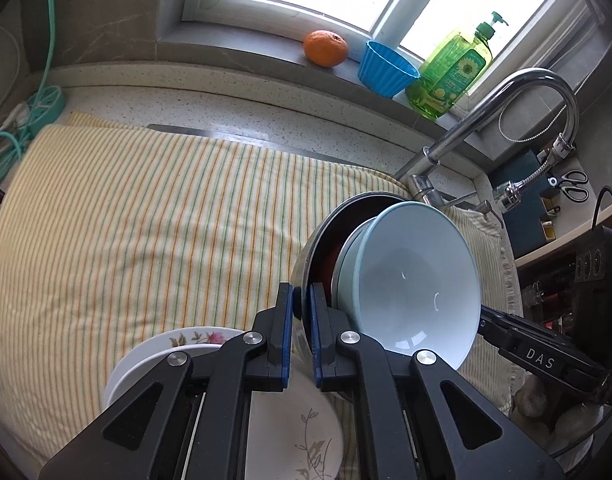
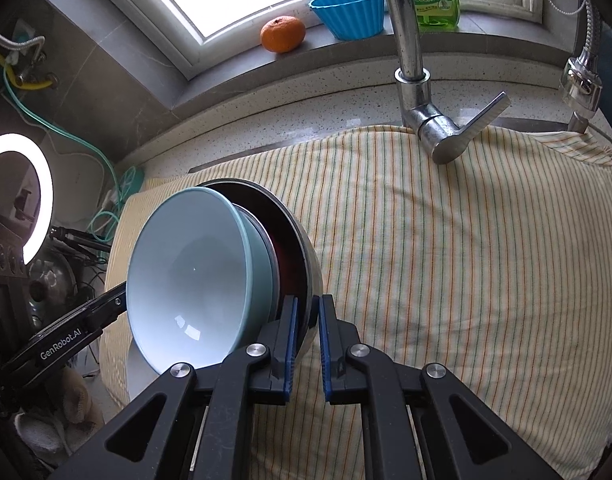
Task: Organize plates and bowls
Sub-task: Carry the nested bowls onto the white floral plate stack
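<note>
While your left gripper [image 1: 301, 312] pinches the steel bowl [image 1: 306, 256] rim, pale blue bowls [image 1: 414, 276] nest inside it, above floral plates [image 1: 177, 344] already stacked. From the right, your right gripper [image 2: 306, 328] pinches the opposite rim over the striped cloth [image 2: 466, 260]; setting it down remains.

Both wrist cameras look steeply down from close range toward the window-side edge of the yellow striped cloth [image 1: 145, 216]. They view the shared pale blue ceramic bowl [image 1: 418, 280] from opposite sides.

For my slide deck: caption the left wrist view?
Both grippers clamp the steel bowl, stacked with pale blue bowls, above floral plates.
</note>
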A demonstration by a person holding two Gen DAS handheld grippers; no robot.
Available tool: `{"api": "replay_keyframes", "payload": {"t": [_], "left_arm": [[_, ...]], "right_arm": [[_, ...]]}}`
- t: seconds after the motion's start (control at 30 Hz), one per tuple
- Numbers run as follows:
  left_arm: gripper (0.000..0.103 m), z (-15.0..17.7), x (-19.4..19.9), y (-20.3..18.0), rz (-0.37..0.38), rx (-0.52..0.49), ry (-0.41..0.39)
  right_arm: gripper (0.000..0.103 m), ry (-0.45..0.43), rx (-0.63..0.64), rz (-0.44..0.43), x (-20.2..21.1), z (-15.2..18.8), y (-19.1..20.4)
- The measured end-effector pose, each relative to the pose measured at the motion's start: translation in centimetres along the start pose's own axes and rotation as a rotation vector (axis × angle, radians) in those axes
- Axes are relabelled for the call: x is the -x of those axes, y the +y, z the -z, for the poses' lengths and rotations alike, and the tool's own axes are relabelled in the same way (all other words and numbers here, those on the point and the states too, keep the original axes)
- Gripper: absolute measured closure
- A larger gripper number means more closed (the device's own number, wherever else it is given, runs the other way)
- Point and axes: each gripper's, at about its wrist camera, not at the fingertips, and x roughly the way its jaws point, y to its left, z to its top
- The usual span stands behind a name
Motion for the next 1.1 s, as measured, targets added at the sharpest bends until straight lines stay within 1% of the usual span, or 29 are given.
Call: {"api": "replay_keyframes", "payload": {"t": [0.27,0.53,0.8,1.1], "left_arm": [[0.097,0.7,2.5,0.7,0.004,0.001,-0.029],[0.097,2.0,4.8,2.5,0.001,0.016,-0.05],[0.097,3.5,6.2,4.4,-0.009,0.035,-0.048],[0.097,5.3,7.1,6.6,-0.018,0.054,-0.035]], "right_arm": [[0.094,-0.018,0.011,-0.011,1.8,1.1,2.0],[0.094,-0.025,0.027,-0.03,2.7,2.6,4.4],[0.093,-0.017,0.047,-0.04,2.6,4.5,6.8],[0.093,0.007,0.056,-0.04,1.6,6.8,8.9]]}}
